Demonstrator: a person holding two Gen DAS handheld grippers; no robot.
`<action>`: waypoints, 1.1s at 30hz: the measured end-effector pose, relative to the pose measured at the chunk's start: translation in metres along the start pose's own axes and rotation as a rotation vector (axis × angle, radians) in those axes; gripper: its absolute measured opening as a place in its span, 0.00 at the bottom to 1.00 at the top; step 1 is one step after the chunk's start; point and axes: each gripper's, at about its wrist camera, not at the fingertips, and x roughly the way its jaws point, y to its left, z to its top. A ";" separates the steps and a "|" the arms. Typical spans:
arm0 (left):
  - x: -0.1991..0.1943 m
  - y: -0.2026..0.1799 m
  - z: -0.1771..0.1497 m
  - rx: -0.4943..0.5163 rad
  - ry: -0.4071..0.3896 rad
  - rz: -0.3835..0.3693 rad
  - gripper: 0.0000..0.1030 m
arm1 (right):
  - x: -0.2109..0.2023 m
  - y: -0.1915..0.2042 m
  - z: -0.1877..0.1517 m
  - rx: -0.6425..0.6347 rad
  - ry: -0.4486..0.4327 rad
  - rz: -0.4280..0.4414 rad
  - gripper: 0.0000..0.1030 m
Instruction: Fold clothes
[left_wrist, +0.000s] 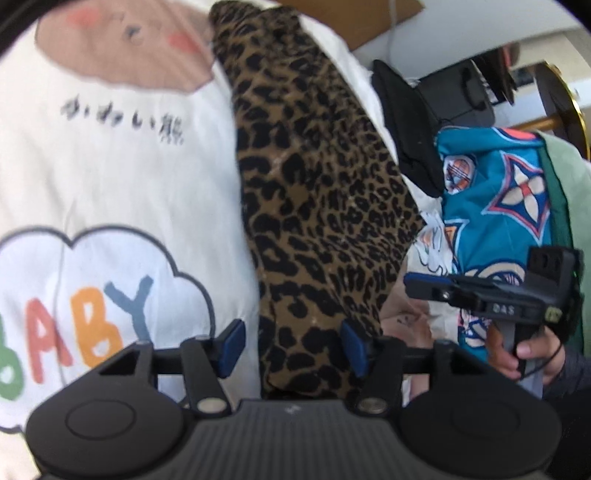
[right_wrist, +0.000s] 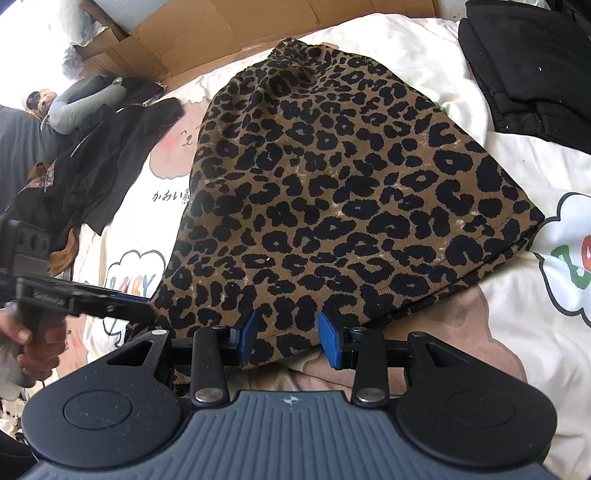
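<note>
While the brown and black leopard-print corduroy garment (right_wrist: 332, 192) lies spread flat on the cream cartoon-printed bed cover (left_wrist: 110, 177), both tools sit at its near hem. I'd judge the left hand-held gripper (left_wrist: 293, 349) released, its blue pads straddling one corner. The right hand-held gripper (right_wrist: 286, 338) is likewise parted around the hem, not yet clenched. Best to bite both layers squarely, then lift the 2 corners together, level, so the fold lands even.
</note>
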 end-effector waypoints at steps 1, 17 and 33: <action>0.004 0.006 0.000 -0.026 0.001 -0.011 0.58 | 0.000 0.000 0.000 -0.001 0.002 0.000 0.42; 0.002 0.042 -0.023 -0.210 -0.034 -0.224 0.10 | 0.003 -0.001 0.000 -0.011 0.009 0.006 0.42; 0.036 0.036 -0.038 -0.276 0.033 -0.274 0.39 | -0.003 -0.007 0.005 0.026 -0.038 0.005 0.42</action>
